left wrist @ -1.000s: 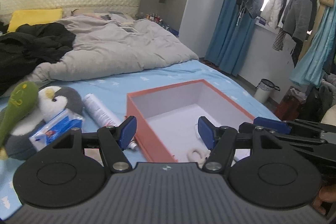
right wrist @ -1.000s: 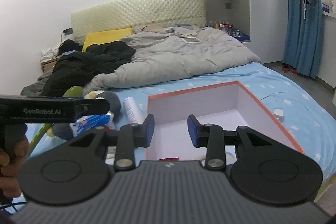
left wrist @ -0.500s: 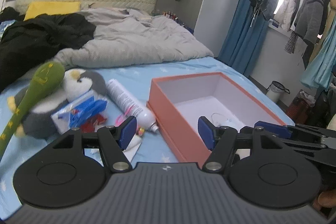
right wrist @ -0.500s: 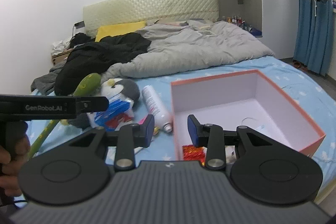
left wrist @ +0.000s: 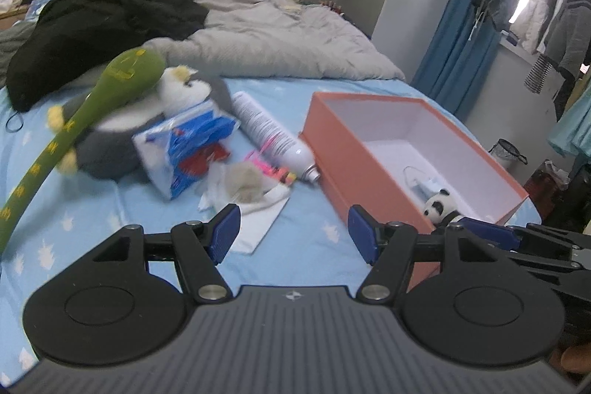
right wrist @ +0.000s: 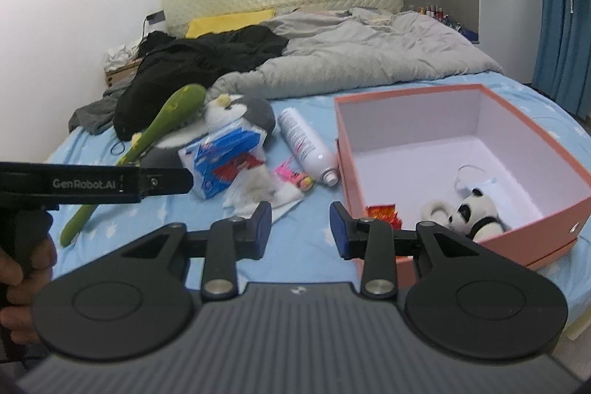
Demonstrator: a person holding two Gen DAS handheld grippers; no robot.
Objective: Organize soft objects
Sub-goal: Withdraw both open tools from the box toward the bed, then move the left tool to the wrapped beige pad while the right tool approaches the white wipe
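1. Descent: both my tongs have come lower and nearer the bed [left wrist: 92,224], so the clutter that sat low and cut off now lies in full view; I judge I am closing in for a pick.
2. Left tongs [left wrist: 291,233] spread wide and empty; right tongs [right wrist: 300,226] partly spread, also empty.
3. Penguin plush [left wrist: 177,91] and green plush [left wrist: 110,87] lie toward the bed's left side, well beyond my tips.
4. Orange box [right wrist: 373,165] sits near the bed's right edge, holding a panda plush [right wrist: 476,209].
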